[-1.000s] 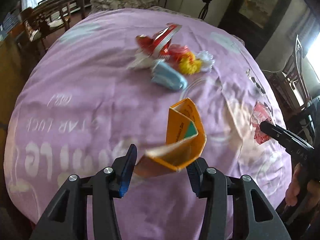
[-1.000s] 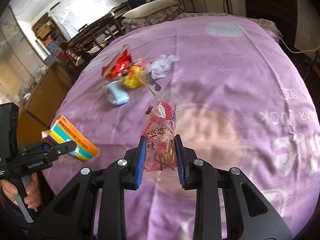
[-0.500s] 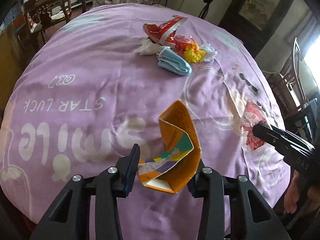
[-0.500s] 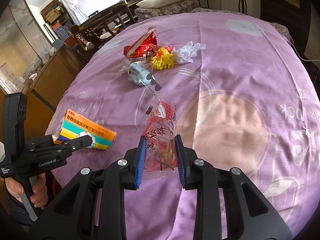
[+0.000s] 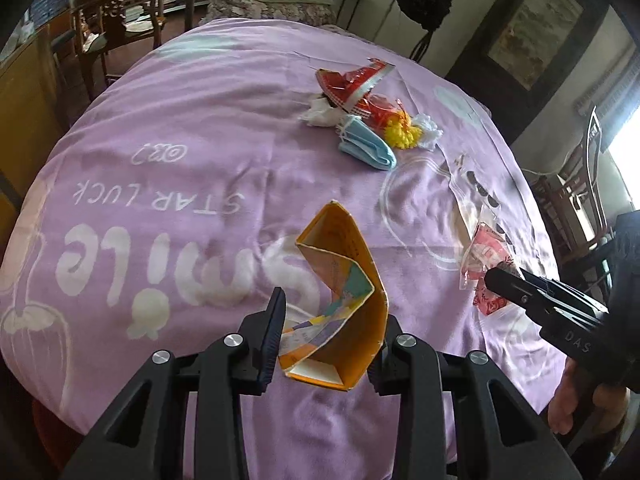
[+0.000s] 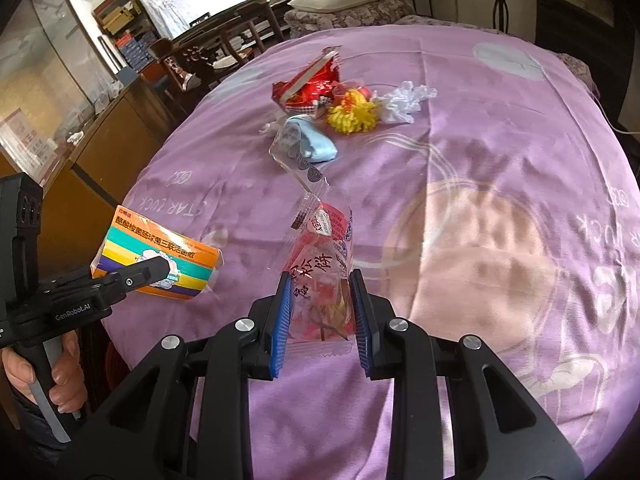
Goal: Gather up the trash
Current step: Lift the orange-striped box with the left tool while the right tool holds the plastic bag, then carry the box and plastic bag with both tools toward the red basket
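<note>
My left gripper [image 5: 328, 332] is shut on a squashed orange cardboard box [image 5: 340, 304], held above the near part of the purple tablecloth [image 5: 180, 128]; the box also shows in the right wrist view [image 6: 160, 256]. My right gripper [image 6: 322, 320] is shut on a clear snack wrapper with red print [image 6: 322, 264], also seen in the left wrist view [image 5: 484, 256]. A pile of trash lies farther back: a red foil bag [image 5: 352, 84], a blue face mask [image 5: 366, 146], a yellow pom-pom [image 5: 402, 134] and white crumpled plastic [image 6: 404, 98].
The round table is covered by the purple cloth with white lettering. Wooden chairs [image 5: 120, 12] stand at the far left, another chair [image 5: 580, 200] at the right. A wooden cabinet [image 6: 100, 152] stands left of the table.
Both grippers have moved back and up from the trash pile, still holding the box and the wrapper. The box has turned in the left gripper.
</note>
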A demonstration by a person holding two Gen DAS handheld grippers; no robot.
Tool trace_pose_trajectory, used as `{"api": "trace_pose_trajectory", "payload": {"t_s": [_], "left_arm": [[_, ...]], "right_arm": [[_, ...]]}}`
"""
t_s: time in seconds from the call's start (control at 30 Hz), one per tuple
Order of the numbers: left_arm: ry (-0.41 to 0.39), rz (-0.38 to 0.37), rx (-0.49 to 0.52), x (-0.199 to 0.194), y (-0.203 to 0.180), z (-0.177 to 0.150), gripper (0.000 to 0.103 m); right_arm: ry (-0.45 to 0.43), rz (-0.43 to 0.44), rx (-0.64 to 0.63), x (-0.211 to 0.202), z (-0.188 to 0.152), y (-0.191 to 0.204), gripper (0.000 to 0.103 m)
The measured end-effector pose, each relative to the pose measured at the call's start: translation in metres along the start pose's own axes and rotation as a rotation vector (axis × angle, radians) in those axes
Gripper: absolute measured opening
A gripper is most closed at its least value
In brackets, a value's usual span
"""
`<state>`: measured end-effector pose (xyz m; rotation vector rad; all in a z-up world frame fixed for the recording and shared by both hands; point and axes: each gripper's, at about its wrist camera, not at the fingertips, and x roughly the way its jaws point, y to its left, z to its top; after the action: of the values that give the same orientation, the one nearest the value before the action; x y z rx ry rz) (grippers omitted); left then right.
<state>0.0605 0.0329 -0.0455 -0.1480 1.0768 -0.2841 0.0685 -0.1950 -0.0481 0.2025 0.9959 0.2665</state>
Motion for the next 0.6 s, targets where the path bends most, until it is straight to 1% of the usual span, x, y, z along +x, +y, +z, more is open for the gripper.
{"api": "trace_pose_trajectory", "payload": {"t_s": [0.3,0.6], "left_arm": [[-0.039,0.023,-0.046,-0.022,0.019,-0.012,0.036],[-0.086,0.040,-0.099,-0.054,0.048,-0.027,0.036]], "right_arm": [[0.012,0.027,-0.051,0.004,-0.001,0.027,0.031],[0.023,0.076,-0.159,0.008,-0.002,0.081,0.031]]}}
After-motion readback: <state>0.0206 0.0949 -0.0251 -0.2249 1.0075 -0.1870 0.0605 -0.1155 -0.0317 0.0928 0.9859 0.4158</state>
